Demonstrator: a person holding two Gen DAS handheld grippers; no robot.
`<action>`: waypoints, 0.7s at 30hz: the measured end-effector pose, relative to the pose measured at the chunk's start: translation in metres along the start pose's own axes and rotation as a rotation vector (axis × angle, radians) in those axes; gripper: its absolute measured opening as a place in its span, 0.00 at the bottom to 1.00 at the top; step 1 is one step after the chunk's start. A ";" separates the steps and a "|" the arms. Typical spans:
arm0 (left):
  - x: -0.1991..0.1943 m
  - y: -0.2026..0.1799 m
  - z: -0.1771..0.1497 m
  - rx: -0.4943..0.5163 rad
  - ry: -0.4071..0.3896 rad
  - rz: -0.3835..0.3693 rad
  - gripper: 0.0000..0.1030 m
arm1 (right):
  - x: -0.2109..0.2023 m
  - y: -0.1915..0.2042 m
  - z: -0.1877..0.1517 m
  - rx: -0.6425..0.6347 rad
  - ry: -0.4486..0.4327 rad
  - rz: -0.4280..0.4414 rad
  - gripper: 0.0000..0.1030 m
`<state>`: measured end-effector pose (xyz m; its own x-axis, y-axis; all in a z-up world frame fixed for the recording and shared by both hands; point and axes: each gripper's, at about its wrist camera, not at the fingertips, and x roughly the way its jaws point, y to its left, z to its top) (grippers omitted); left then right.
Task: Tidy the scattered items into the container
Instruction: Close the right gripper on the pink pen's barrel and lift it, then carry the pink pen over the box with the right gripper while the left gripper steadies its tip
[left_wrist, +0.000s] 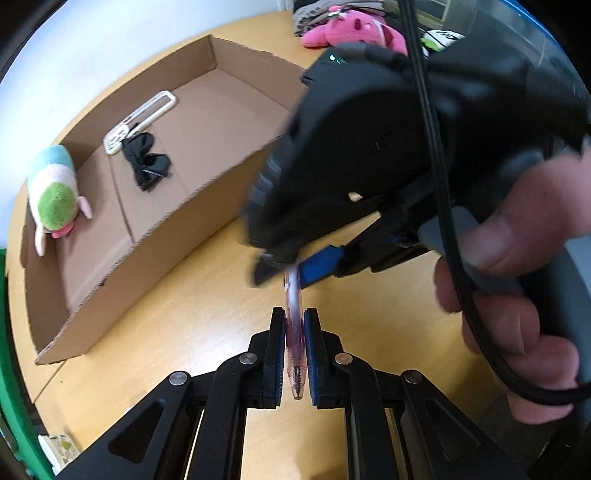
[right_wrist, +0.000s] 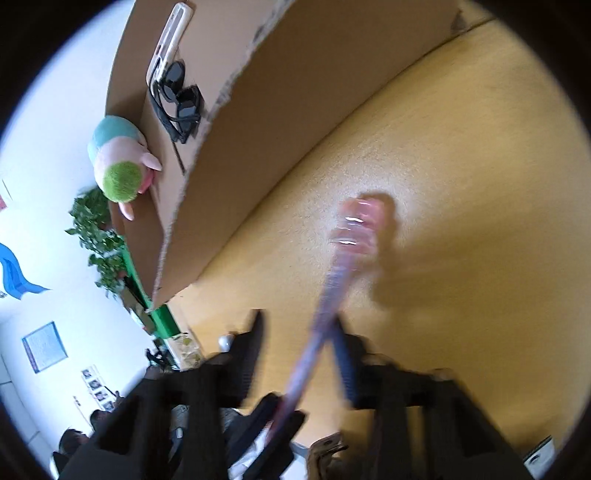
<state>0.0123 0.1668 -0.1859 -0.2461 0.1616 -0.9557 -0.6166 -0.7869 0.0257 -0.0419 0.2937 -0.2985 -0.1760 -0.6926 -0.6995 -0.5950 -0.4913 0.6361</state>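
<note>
Bright, even light in both views; white wall (left_wrist: 110, 40) nr blown out. Heavy fisheye: dark vignette at corners, box (left_wrist: 166, 206) edges bowed. Left wrist view sharp on pen (left_wrist: 294, 332), motion blur on right tongs (left_wrist: 280, 271). Right wrist view smeared w/ motion blur; pen's soft shadow on bench (right_wrist: 461, 184), slight glare there.

A yellow wood-grain bench (left_wrist: 207, 306) fills the lower part of both views; a white wall (left_wrist: 110, 40) rises behind it; at the far edge in the left wrist view lies a pink plush toy (left_wrist: 351, 27) beside some printed fabric (left_wrist: 308, 16); in the right wrist view a leafy green plant (right_wrist: 98, 236) stands past the bench end, with a blue-framed poster (right_wrist: 44, 347) and a row of small photos (right_wrist: 98, 387) on the wall.
</note>
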 end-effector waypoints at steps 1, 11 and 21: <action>-0.002 0.003 0.000 -0.011 -0.003 -0.005 0.09 | -0.002 0.001 -0.001 -0.009 -0.011 0.005 0.13; -0.039 0.014 0.019 -0.067 -0.102 -0.020 0.09 | -0.068 0.065 -0.027 -0.226 -0.197 -0.004 0.09; -0.068 0.057 0.088 -0.180 -0.239 -0.043 0.09 | -0.121 0.140 0.004 -0.425 -0.355 -0.054 0.09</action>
<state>-0.0721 0.1632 -0.0938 -0.4047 0.3158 -0.8582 -0.4928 -0.8658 -0.0862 -0.1070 0.3114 -0.1260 -0.4512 -0.4766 -0.7545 -0.2546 -0.7416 0.6206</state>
